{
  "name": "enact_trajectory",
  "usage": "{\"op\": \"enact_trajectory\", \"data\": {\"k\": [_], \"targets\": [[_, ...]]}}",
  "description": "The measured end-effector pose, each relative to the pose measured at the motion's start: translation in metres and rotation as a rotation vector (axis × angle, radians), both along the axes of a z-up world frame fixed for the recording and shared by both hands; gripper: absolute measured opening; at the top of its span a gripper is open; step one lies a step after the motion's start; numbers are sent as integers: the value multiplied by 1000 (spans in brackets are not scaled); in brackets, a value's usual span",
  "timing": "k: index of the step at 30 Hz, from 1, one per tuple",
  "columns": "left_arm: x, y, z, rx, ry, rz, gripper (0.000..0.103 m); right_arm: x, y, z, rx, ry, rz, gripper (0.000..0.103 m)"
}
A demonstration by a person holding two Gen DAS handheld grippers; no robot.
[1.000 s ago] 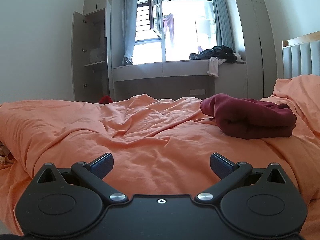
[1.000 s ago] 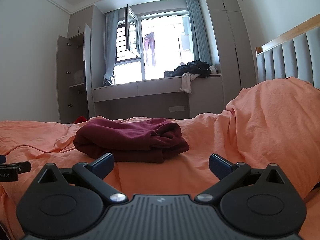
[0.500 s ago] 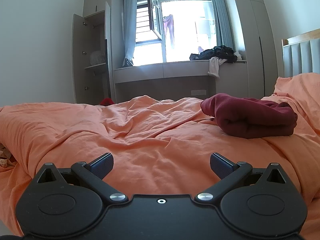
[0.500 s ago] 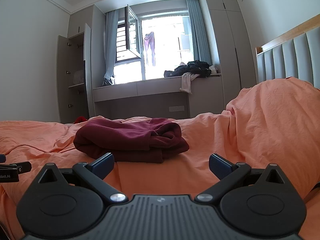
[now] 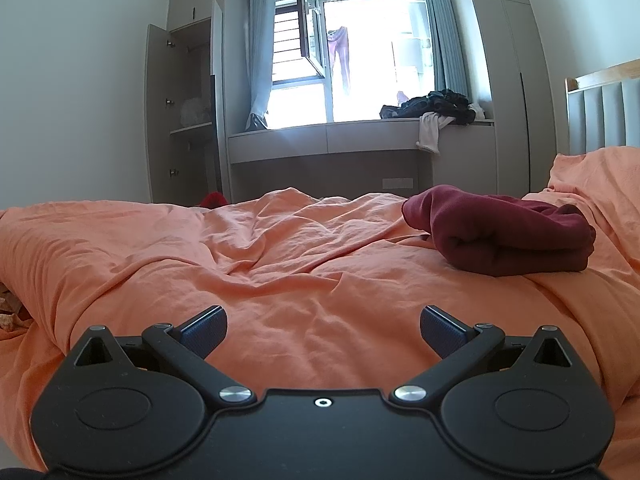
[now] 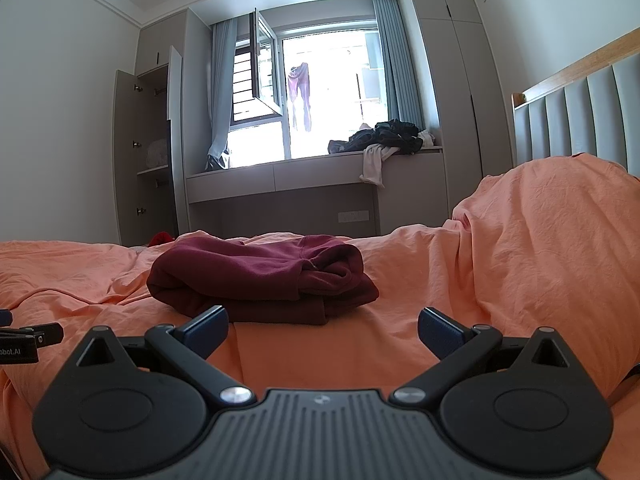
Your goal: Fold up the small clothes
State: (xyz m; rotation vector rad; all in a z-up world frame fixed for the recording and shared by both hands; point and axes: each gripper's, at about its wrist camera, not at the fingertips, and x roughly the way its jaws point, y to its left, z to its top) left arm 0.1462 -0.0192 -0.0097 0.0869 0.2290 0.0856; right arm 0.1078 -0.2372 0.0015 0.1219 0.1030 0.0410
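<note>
While the maroon garment [image 6: 260,280] is lying folded near the bed's [image 5: 280,272] head end, both grippers, left gripper [image 5: 322,326] and right gripper [image 6: 322,326], are hovering with fingers apart, empty; the fold looks finished, so fetching another piece seems next.

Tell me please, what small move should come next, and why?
Probably back both grippers away: the dark red fleece garment already lies folded on the orange bedsheet, and the left gripper and right gripper hold nothing, jaws open.
</note>
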Motion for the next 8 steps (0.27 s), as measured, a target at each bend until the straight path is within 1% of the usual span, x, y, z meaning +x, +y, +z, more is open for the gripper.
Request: {"op": "enact_trajectory", "data": {"k": [8], "targets": [[2, 1, 0, -1, 6, 2, 103, 1, 0, 0, 0, 2, 2, 103]]}}
